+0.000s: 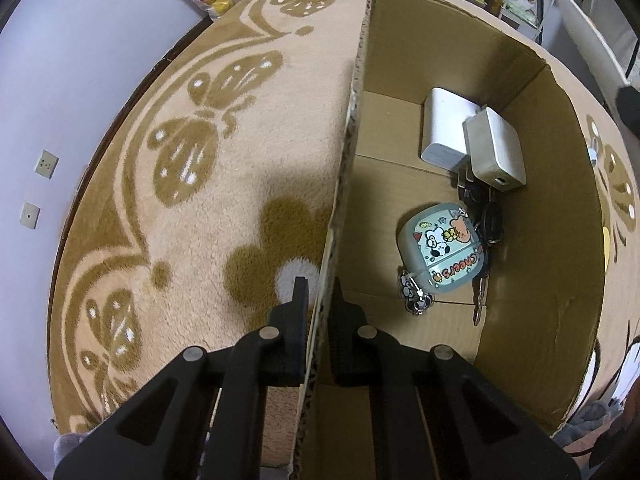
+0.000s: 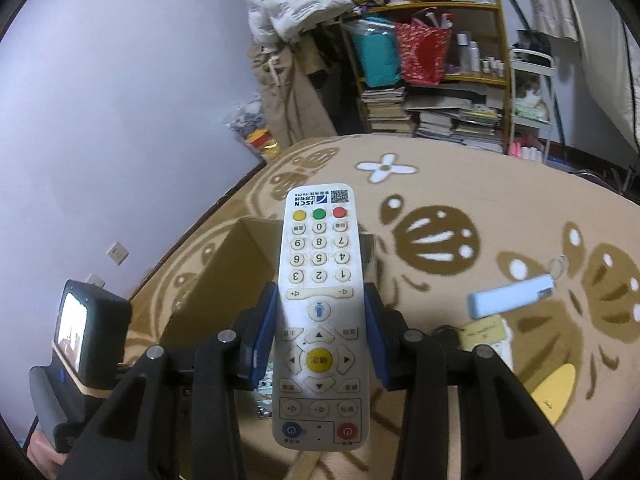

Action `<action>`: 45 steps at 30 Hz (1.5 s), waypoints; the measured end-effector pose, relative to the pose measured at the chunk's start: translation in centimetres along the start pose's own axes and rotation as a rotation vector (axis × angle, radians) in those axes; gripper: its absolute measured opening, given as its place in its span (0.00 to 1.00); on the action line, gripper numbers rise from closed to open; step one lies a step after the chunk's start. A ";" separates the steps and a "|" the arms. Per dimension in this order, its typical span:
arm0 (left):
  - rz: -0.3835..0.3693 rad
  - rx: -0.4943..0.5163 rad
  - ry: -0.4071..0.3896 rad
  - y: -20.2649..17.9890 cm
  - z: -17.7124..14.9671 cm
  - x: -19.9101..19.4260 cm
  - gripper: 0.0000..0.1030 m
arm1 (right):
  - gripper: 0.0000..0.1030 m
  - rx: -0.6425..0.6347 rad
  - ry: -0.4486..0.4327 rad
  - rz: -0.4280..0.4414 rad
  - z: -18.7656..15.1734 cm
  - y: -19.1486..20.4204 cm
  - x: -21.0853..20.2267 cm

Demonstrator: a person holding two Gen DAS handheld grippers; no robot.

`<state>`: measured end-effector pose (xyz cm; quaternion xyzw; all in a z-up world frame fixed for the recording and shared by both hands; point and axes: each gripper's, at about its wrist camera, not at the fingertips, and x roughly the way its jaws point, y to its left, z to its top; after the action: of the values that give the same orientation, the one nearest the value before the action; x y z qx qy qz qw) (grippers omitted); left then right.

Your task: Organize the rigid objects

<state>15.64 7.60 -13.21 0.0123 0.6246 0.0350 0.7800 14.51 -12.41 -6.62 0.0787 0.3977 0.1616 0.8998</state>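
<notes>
Right tool clamped on white remote, left tool pinching cardboard box wall, chargers and keys inside

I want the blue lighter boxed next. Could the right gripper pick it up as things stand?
Probably not yet: the right gripper is shut on the remote, so it has no free jaws. The blue lighter lies unobstructed on the rug to its right.

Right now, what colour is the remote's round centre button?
Yellow, on the white remote held in the right gripper; right wrist view shows it best.
</notes>
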 end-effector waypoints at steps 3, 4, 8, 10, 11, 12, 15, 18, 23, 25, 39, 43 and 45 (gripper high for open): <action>0.010 0.023 0.003 -0.2 0.1 0.1 0.07 | 0.43 -0.027 0.032 0.011 -0.3 0.7 1.0; 0.011 0.030 0.004 -0.2 0.1 0.1 0.07 | 0.43 -0.033 0.038 0.012 -0.4 0.9 1.2; 0.001 0.023 0.011 -0.1 0.2 0.2 0.07 | 0.43 -0.032 0.061 0.021 -0.7 1.2 2.0; -0.001 0.020 0.011 0.0 0.2 0.2 0.07 | 0.43 -0.029 0.067 0.022 -0.8 1.3 2.5; -0.002 0.019 0.011 0.0 0.2 0.2 0.07 | 0.43 -0.030 0.069 0.021 -0.8 1.3 2.6; -0.003 0.018 0.010 0.0 0.2 0.2 0.07 | 0.43 -0.031 0.073 0.020 -0.8 1.4 2.8; -0.006 0.015 0.010 0.1 0.2 0.2 0.08 | 0.36 -0.033 0.073 0.009 -1.0 1.7 3.3; -0.009 0.009 0.012 0.2 0.2 0.2 0.08 | 0.22 -0.024 0.083 0.018 -0.9 1.8 3.6; -0.012 0.005 0.012 0.3 0.1 0.2 0.08 | 0.22 -0.048 0.082 -0.004 -0.9 2.3 3.2; -0.010 0.006 0.011 0.3 0.1 0.2 0.08 | 0.22 -0.060 0.067 -0.011 -0.7 2.4 2.6; -0.012 0.004 0.012 0.3 0.1 0.2 0.09 | 0.84 -0.032 -0.030 -0.149 -0.2 -1.2 -1.2; -0.008 0.007 0.012 0.4 0.1 0.2 0.10 | 0.90 0.016 -0.027 -0.184 -0.2 -3.9 -1.5; -0.007 0.007 0.012 0.5 0.1 0.2 0.10 | 0.93 0.040 -0.016 -0.196 -0.1 -5.2 -1.3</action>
<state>15.75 8.07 -13.34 0.0127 0.6294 0.0304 0.7764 14.77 -17.71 -7.18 0.0585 0.3993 0.0643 0.9127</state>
